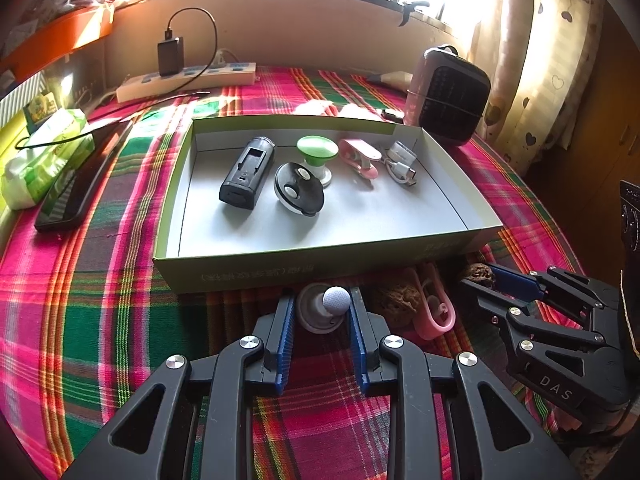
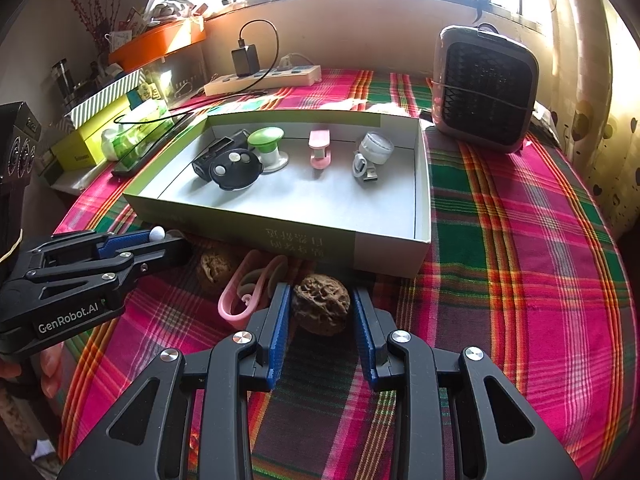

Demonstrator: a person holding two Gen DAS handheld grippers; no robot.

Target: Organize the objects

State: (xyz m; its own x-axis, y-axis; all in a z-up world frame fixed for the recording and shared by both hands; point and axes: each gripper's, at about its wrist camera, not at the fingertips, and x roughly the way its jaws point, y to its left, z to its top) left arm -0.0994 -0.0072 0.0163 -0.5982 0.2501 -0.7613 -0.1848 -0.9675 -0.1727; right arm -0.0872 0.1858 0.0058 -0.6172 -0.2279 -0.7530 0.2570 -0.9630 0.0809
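Plaid tablecloth [image 1: 120, 320] under a shallow box [image 1: 280, 268]. Left gripper [image 1: 322, 308] clamps a white knob [image 1: 336, 300]; right gripper [image 2: 322, 308] clamps a walnut [image 2: 320, 308].

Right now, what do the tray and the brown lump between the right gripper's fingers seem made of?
Tray: likely cardboard, matte white inside, printed green outside, with thin folded walls. Brown lump: looks like a walnut, its shell woody, dull and deeply wrinkled.
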